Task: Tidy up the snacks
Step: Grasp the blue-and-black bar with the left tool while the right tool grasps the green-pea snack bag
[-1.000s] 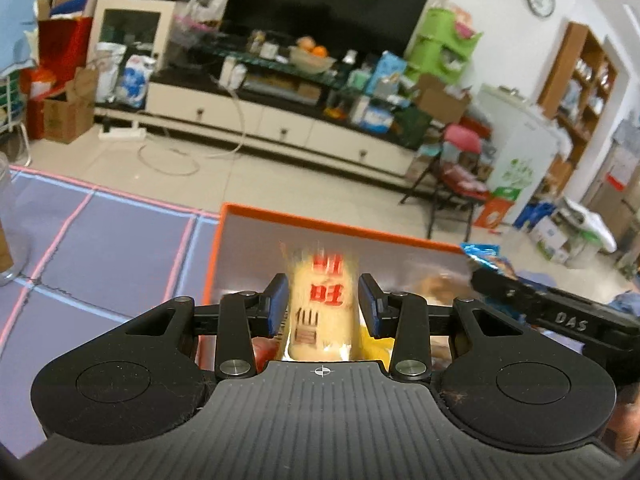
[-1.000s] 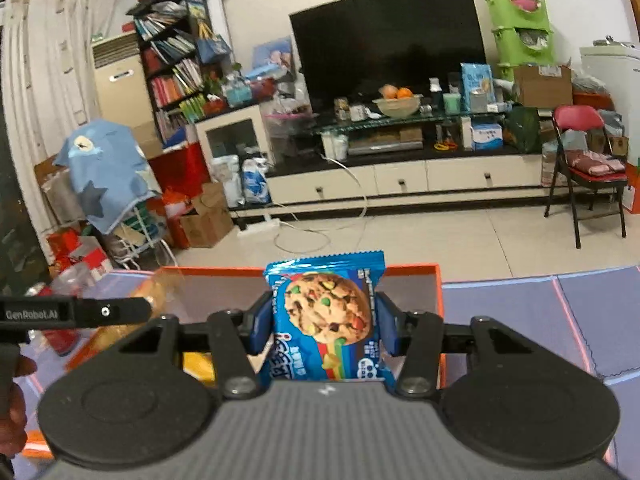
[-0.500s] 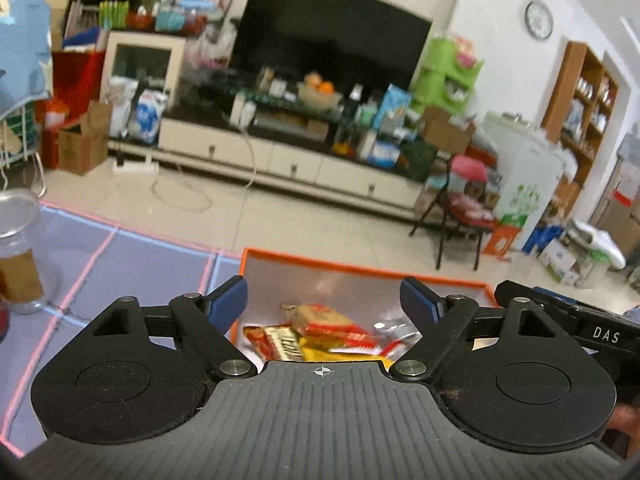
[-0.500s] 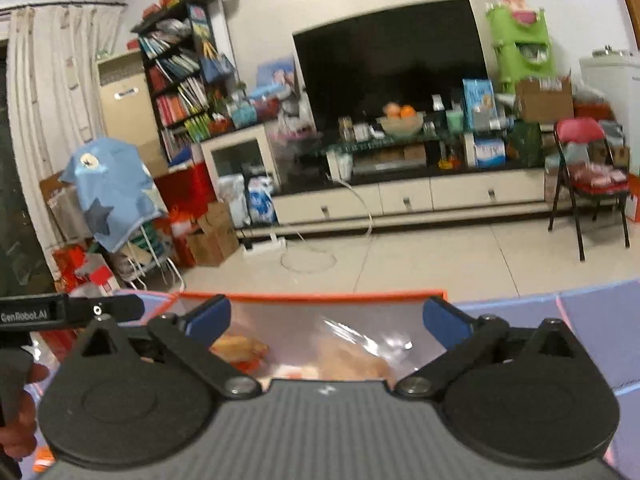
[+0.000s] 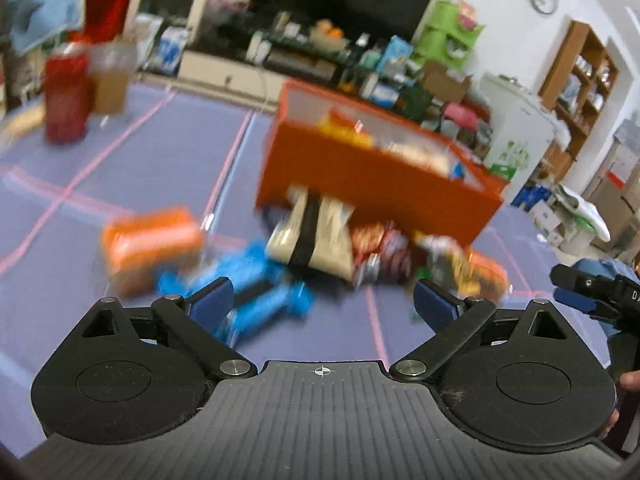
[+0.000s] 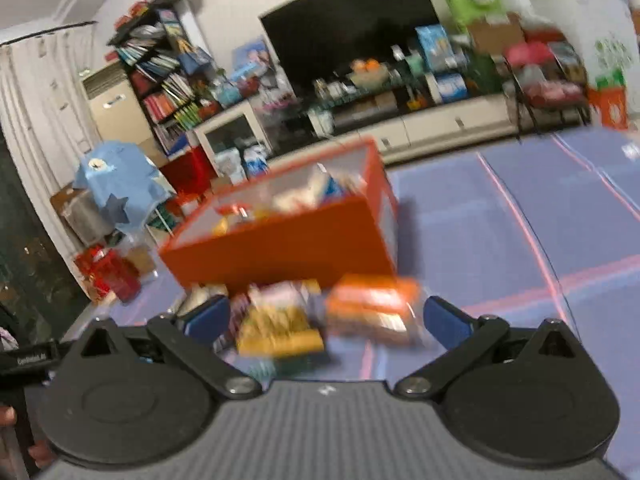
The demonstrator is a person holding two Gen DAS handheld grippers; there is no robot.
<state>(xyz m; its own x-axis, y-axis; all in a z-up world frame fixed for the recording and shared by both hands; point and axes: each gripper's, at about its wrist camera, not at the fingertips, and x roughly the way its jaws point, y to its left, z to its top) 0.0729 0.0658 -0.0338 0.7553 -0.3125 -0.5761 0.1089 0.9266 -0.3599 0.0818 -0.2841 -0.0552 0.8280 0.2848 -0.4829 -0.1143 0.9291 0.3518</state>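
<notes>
An orange box [image 5: 360,184] with several snacks inside stands on the purple mat. A blurred pile of packets lies in front of it: an orange one [image 5: 152,240], blue ones [image 5: 256,280], a beige one with a black band [image 5: 316,232] and a red one [image 5: 380,248]. My left gripper [image 5: 323,298] hovers short of the pile, its jaws opening with nothing between them. My right gripper [image 6: 326,316] stands wide open above a yellow packet [image 6: 280,332] and an orange packet [image 6: 372,304], gripping neither. From this side the orange box [image 6: 288,248] sits just behind them.
A red can [image 5: 66,96] and a glass jar [image 5: 112,80] stand at the mat's far left. The purple mat [image 6: 500,220] with pink lines stretches out to the right of the box. A TV cabinet and cluttered shelves fill the background.
Both grippers let go of their snacks over the box, the left a rice cracker pack, the right a cookie pack. Both opened wide and pulled back to the pile in front.
</notes>
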